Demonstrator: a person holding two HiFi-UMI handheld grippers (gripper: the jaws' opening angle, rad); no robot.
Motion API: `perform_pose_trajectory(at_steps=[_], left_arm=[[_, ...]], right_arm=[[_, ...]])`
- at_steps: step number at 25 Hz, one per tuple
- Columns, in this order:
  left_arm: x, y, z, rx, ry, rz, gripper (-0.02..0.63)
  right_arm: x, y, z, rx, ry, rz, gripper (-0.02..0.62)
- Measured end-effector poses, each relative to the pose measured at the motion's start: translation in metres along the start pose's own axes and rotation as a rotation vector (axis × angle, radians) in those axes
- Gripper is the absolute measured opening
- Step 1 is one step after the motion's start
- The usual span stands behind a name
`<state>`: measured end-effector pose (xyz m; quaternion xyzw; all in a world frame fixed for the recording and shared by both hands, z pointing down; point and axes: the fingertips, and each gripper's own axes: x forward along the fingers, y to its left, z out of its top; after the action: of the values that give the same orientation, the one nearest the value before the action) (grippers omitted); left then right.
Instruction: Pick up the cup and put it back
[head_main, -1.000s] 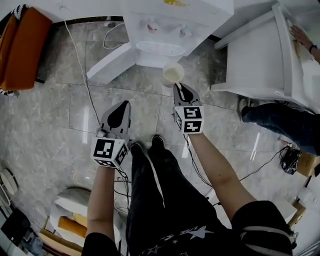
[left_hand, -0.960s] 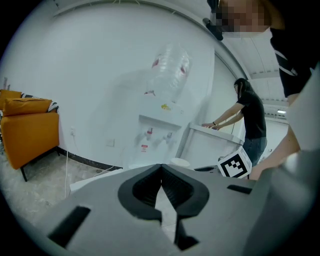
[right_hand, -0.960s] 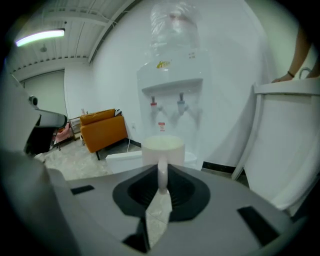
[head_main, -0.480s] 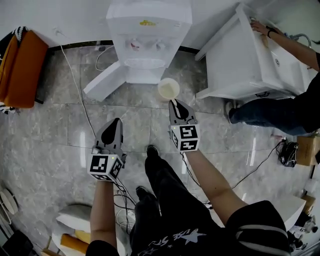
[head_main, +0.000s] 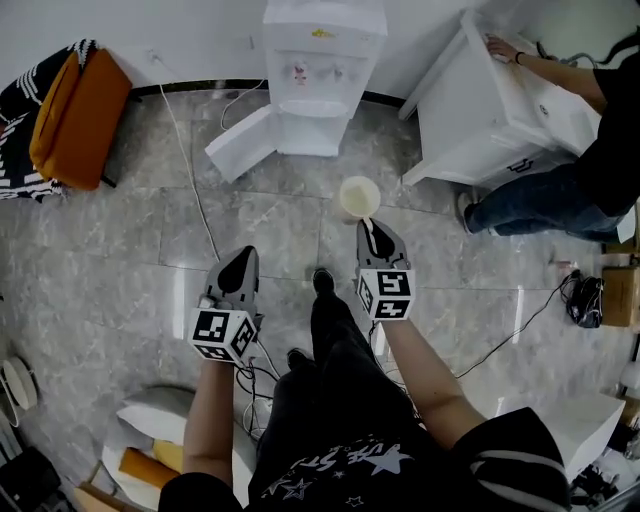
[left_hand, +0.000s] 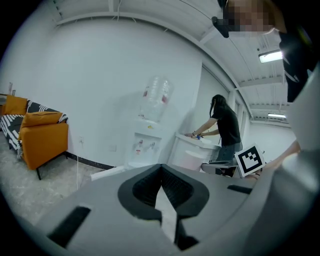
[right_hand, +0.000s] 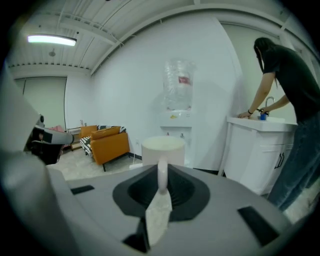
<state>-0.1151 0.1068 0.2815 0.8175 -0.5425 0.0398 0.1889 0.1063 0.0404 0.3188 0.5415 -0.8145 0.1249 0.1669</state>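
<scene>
"Grey marbled floor fills most of my head view," I report. "At the far wall stands the white water dispenser, with a white cabinet to its right where a person leans, and an orange armchair off to the left."

"And your tools?" the spotter asks.

"Both are out ahead of me, above the floor. The left gripper has its jaws pressed together on nothing; I see only the room past them. The right gripper is pinching the cream cup by its handle. The cup hangs upright in the air beyond the tips, short of the dispenser and touching no surface."

"Which step is that?"

"I judge the pick-up done and the carry under way. The put-back is not yet done."

"What does the next move want?"

"A level wrist so nothing tips, a firm pinch on that thin handle, and a flat spot under the base before I spread the jaws. I can't tell from here where the cup belongs; the dispenser's ledge is my guess."
</scene>
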Motion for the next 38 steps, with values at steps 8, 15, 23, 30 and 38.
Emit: perform_pose_trajectory(at_steps=[8, 15, 23, 30, 38], left_arm=[[-0.074, -0.022, 0.02, -0.003, -0.054, 0.01, 0.008], [-0.094, -0.026, 0.035, 0.031, -0.088, 0.004, 0.008], [-0.027, 0.015, 0.022, 0.04, -0.04, 0.05, 0.008], [0.121, 0.089, -0.029, 0.026, -0.006, 0.1, 0.009], [0.295, 0.17, -0.108, 0.029, -0.038, 0.079, 0.008]], right_arm=[[-0.077, 0.023, 0.017, 0.0, -0.043, -0.032, 0.043], [-0.092, 0.031, 0.027, 0.001, -0.064, -0.037, 0.043], [-0.002, 0.01, 0.006, -0.023, -0.019, 0.013, 0.043], [0.162, -0.039, -0.052, -0.046, 0.028, 0.059, 0.043], [0.347, -0.094, -0.141, -0.077, 0.02, 0.083, 0.043]])
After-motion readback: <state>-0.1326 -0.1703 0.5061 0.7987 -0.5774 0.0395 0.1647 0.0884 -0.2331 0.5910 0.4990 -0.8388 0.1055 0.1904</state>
